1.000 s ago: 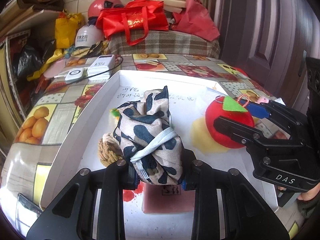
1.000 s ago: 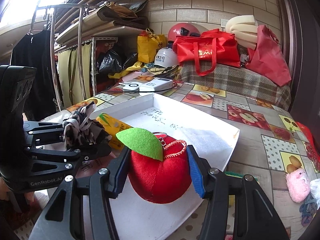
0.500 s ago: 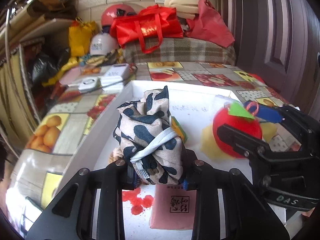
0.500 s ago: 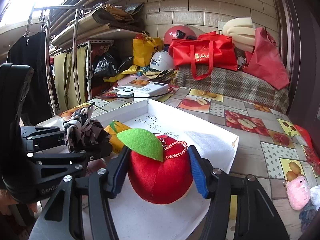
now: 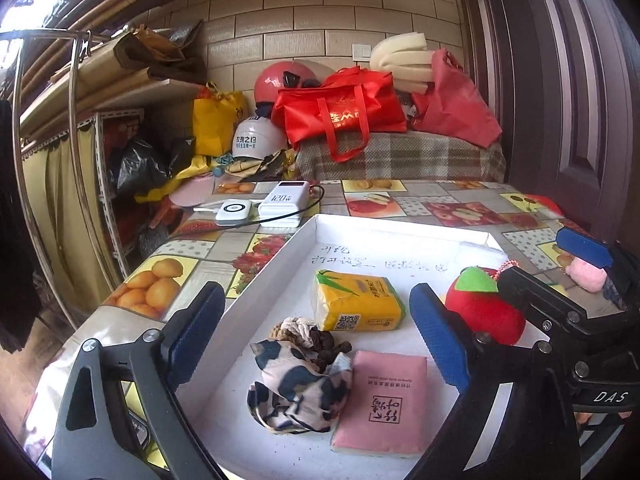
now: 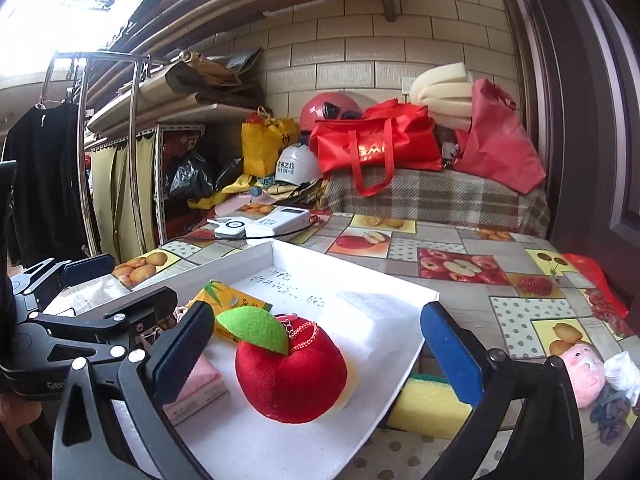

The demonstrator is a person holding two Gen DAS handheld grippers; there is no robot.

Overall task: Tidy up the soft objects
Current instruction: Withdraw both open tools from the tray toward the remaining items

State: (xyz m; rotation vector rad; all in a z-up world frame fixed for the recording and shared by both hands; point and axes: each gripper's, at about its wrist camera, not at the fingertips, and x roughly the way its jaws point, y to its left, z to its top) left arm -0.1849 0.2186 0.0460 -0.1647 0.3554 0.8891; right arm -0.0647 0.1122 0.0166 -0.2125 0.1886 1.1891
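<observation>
Left gripper [image 5: 316,344]: fingers spread wide, holding nothing, hovering over the near end of the tray.
Right gripper [image 6: 316,354]: fingers spread wide on either side of the plush apple, not touching it.
Spotted cloth [image 5: 298,390]: crumpled on the tray floor at the near end, between the left gripper's fingers, its right edge touching the pink pack.
Pink pack [image 5: 384,402]: flat in the tray, just right of the cloth; a corner of it shows in the right view [image 6: 196,390].
Braided scrunchies [image 5: 308,334]: a pale one and a dark brown one, just beyond the cloth and touching it.
Yellow tissue pack [image 5: 356,302]: lying in the middle of the tray, just beyond the scrunchies.
Plush apple [image 6: 290,372]: red with a green felt leaf and a bead chain, sitting upright on the right side of the tray on something pale yellow; seen from the left view too [image 5: 482,310].
Tray [image 5: 280,268]: white, shallow, with handwriting on its far floor, resting on the worktop.
Sponge [image 6: 428,402]: yellow with a green top, on the worktop just beside the tray's right edge.
Pink pig toy [image 6: 580,372]: on the worktop, right of the tray, well apart from it.
Worktop [image 6: 460,248]: covered by a fruit-print cloth.
Power bank [image 5: 284,203]: white, beyond the tray's far left corner, beside a smaller white device.
</observation>
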